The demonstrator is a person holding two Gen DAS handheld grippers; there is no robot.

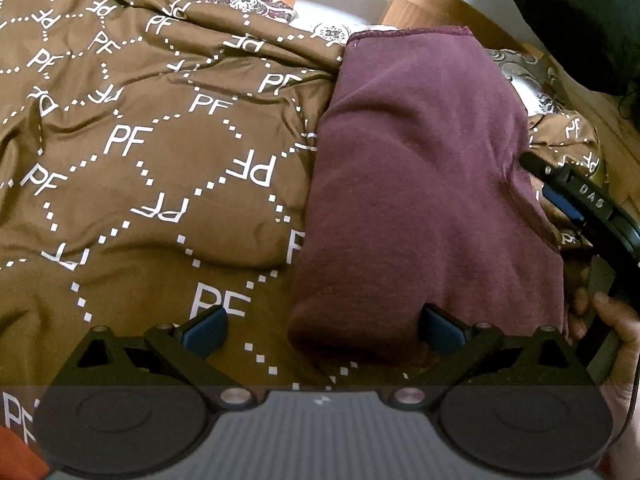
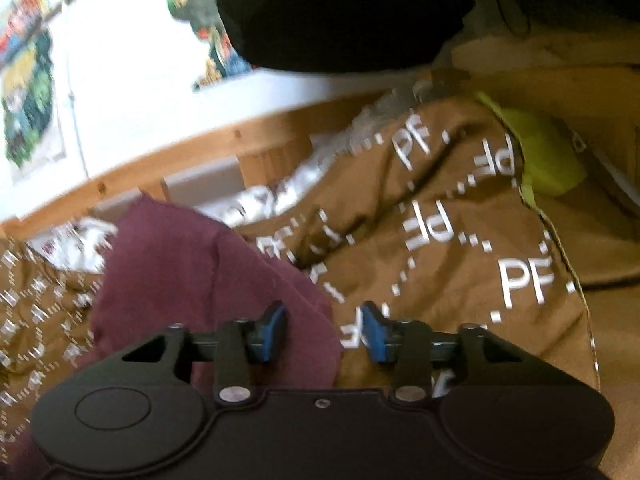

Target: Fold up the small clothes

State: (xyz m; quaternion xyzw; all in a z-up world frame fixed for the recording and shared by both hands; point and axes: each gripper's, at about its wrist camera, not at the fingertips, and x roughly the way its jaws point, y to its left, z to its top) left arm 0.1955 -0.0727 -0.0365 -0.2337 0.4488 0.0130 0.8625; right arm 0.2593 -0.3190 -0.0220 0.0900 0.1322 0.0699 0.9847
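Maroon garment (image 1: 420, 184), folded into a thick oblong, lies right of centre on a brown "PF" bedspread (image 1: 132, 140). Left gripper (image 1: 324, 330) gapes wide at its lower corner, nothing pinched. Only the right wrist view shows the right gripper (image 2: 325, 332) half-open over the cloth's edge, plus posters (image 2: 30, 96) upper left.

Folded maroon garment (image 1: 420, 184) lies on brown PF-printed bedspread (image 1: 140, 152), left hand-held gripper (image 1: 324, 330) spread wide.
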